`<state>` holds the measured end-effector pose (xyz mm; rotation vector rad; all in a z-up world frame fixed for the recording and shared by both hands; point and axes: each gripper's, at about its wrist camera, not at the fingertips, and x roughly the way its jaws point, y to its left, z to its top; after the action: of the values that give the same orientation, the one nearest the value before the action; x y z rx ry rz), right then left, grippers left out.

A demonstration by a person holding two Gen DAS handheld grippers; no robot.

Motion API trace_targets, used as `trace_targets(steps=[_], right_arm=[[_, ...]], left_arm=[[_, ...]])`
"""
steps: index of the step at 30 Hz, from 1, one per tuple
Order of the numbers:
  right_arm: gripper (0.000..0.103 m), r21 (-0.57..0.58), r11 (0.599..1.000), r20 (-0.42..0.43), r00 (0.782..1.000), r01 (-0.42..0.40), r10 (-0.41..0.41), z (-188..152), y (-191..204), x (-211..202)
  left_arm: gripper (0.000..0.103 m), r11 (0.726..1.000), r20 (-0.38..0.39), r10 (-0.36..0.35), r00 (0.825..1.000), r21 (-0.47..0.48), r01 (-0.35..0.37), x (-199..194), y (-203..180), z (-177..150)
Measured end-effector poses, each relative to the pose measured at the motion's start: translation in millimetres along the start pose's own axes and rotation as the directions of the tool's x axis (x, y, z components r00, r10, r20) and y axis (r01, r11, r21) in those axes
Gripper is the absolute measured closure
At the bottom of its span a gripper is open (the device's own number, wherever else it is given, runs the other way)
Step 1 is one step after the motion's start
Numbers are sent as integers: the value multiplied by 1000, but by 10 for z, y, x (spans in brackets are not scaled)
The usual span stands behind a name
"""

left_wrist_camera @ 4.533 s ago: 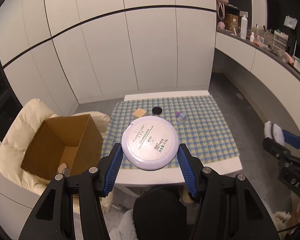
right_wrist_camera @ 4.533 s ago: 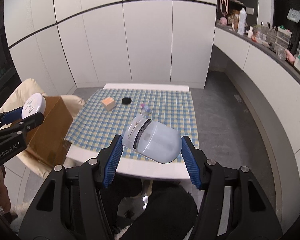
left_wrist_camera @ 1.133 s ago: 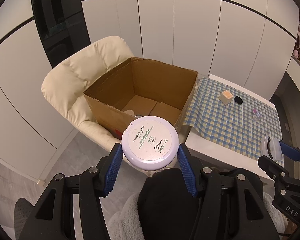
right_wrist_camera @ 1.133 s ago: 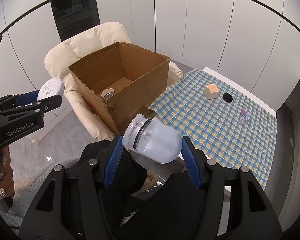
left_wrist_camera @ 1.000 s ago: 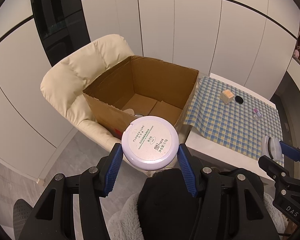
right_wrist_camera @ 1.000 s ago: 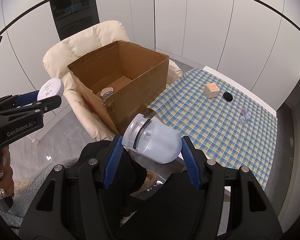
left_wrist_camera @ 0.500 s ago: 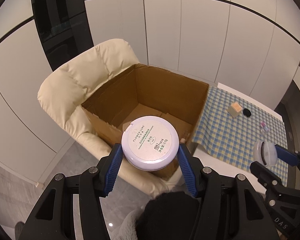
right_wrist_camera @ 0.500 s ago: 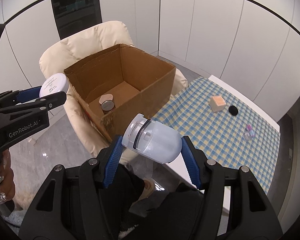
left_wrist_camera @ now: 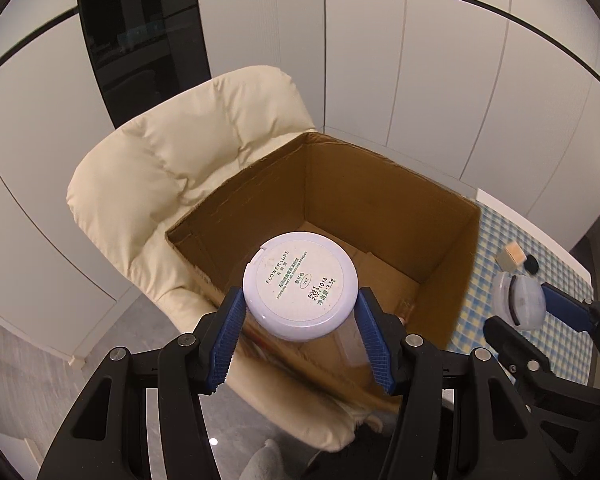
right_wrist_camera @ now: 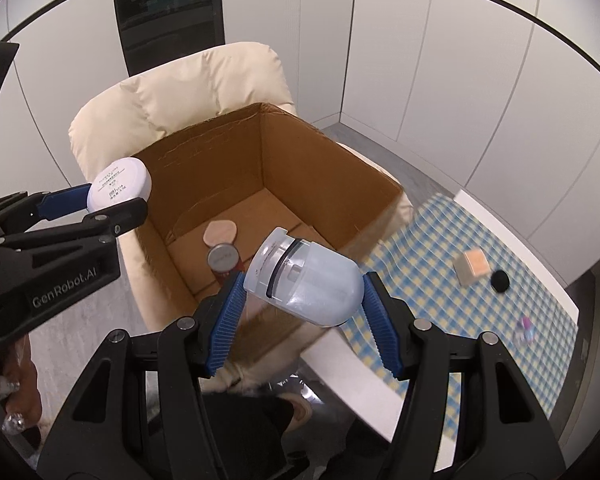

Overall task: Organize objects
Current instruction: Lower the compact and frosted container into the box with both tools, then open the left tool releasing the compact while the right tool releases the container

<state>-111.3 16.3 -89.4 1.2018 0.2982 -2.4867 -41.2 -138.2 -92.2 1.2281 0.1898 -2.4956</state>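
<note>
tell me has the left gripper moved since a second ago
Yes. The left gripper, shut on the round white compact, has moved toward the cardboard box: the compact now overlaps the box opening, not its near wall.

The round compact (left_wrist_camera: 300,285) covers part of the box (left_wrist_camera: 380,216) floor in the left wrist view. A tiny pink and blue thing (right_wrist_camera: 525,329) at the right of the right wrist view is too blurred to identify. The table (right_wrist_camera: 360,376) runs off the lower right.

Matt corrugated cardboard box (left_wrist_camera: 380,208) on a soft padded-cloth chair (left_wrist_camera: 188,152).
</note>
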Motion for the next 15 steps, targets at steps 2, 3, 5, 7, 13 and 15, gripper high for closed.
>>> trace_targets(steps=[2,3,5,7,13,15], right_arm=[[41,-5,1000,-4,1000,-5,5,80,7,127],[41,-6,1000,-6,1000,-8,8,116,12,189],[41,-12,1000,-10,1000,-15,15,181,26,309],[41,-15,1000,-13,1000,-18,18,223,39,411],[41,-9,1000,-23,999,-29,29,314,45,639],[41,-8,999,-29,999,-31,31,317,42,698]], left_arm=[[47,1000,-2,6,1000,-4,-6,100,11,67],[47,1000,-3,10,1000,-5,-10,147,21,96],[47,1000,-6,15,1000,-7,-15,234,32,148],[47,1000,-13,21,1000,-8,-21,332,40,192],[47,1000,-22,24,999,-10,-24,515,42,245],[47,1000,-22,31,999,2,-31,545,17,245]])
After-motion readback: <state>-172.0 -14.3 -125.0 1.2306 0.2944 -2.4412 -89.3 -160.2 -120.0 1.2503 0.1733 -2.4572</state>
